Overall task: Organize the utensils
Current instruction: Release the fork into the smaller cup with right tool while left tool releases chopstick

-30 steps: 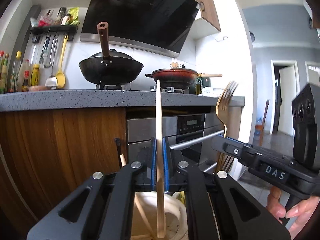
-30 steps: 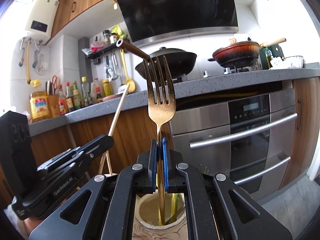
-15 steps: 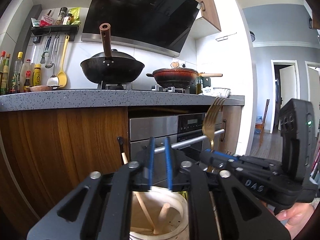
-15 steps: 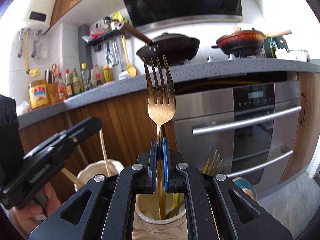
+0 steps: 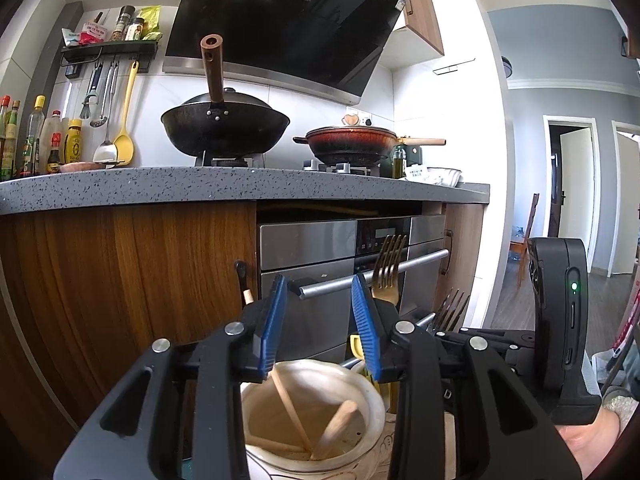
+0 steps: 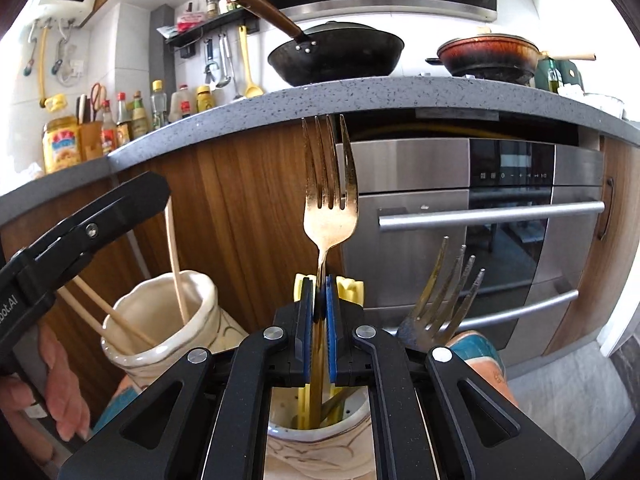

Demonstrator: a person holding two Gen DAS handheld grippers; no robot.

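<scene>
Left gripper (image 5: 320,328): blue pads spread wide, nothing between them. It hangs directly above a cream jar (image 5: 372,404) that holds wooden chopsticks (image 5: 290,408) leaning inside.

Right gripper (image 6: 319,320): blue pads pressed tight on the handle of a gold fork (image 6: 329,200). The fork stands upright, tines up, its lower handle reaching down into a second patterned jar (image 6: 320,446) directly under the gripper. Yellow-handled pieces (image 6: 350,289) stand in the same jar, showing behind the pads.

A second fork (image 6: 444,300), darker metal, leans to the right just beside the gripper, tines up; whether its handle sits in that jar cannot be told.

The two jars stand near each other; in the right wrist view the chopstick jar (image 6: 160,320) is to the left, with one chopstick (image 6: 176,256) rising past the tip of the left gripper.

Writing: the left gripper's side reads "pot.AI", partly cut off. A small label by the green bottle on the counter is too small to read. The yellow jar (image 6: 60,144) has a red and blue label, text illegible. The oven panel (image 6: 512,176) shows white symbols, unreadable.

Setting: grey speckled counter (image 5: 160,188), black wok (image 5: 224,128), red pan (image 5: 352,144), sauce bottles (image 5: 40,140), steel oven (image 5: 332,248), wooden cabinet fronts (image 5: 120,280).
</scene>
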